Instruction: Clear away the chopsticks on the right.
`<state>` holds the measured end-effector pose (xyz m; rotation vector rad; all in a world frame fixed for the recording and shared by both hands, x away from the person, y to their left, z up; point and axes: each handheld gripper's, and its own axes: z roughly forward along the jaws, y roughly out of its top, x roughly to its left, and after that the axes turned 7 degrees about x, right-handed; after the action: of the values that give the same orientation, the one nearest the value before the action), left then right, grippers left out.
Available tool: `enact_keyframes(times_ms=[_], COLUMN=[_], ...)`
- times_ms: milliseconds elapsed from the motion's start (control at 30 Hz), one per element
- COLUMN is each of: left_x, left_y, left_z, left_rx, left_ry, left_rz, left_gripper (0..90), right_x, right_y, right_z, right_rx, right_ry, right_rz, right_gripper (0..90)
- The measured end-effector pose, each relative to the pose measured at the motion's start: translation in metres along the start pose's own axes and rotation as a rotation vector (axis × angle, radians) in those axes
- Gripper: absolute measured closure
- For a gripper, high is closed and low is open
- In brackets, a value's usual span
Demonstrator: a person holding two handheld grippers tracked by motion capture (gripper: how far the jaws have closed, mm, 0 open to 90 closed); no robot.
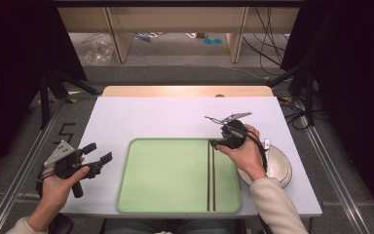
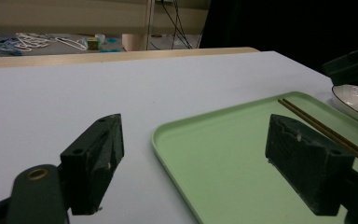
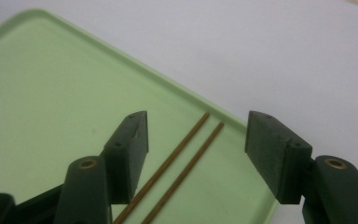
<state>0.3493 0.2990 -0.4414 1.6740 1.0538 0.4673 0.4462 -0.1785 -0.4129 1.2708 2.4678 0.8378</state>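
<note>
Lying front-to-back in the tray (image 1: 175, 204), the chopsticks (image 1: 211, 180) sit beneath the released right gripper (image 1: 215, 143).

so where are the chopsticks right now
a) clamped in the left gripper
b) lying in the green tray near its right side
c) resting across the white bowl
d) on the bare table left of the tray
b: the two chopsticks lie side by side, flat in the green tray near its right side, and the right gripper stands open over them without pressing on them.
</note>
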Motion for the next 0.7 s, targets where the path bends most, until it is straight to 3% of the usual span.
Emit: enact_keyframes(times_ms=[33, 67, 100, 300, 500, 633, 700], left_x=[0.000, 0.000, 0.000, 0.000, 0.000, 0.000, 0.000], left_y=[0.000, 0.000, 0.000, 0.000, 0.000, 0.000, 0.000], left_z=[0.000, 0.000, 0.000, 0.000, -0.001, -0.001, -0.002], left_rx=[0.000, 0.000, -0.001, -0.001, 0.000, -0.001, -0.001], left_ry=[0.000, 0.002, 0.002, 0.002, 0.007, 0.009, 0.008], left_rz=[0.000, 0.002, 0.004, 0.008, 0.006, 0.007, 0.007], left_gripper=[19.3, 19.2, 19.2, 19.1, 18.9, 18.8, 18.7], right_x=[0.000, 0.001, 0.000, 0.008, 0.013, 0.017, 0.018], right_y=[0.000, -0.006, -0.008, -0.024, -0.041, -0.053, -0.059], right_z=[0.000, -0.008, -0.009, -0.022, -0.031, -0.035, -0.037], right_rx=[0.000, -0.075, -0.104, -0.218, -0.297, -0.293, -0.311], right_ry=[0.000, 0.018, 0.006, 0.039, 0.064, 0.086, 0.069], right_rz=[0.000, -0.017, -0.044, -0.044, -0.060, -0.056, -0.062], right_gripper=[39.8, 38.3, 38.1, 35.8, 34.1, 33.8, 33.9])
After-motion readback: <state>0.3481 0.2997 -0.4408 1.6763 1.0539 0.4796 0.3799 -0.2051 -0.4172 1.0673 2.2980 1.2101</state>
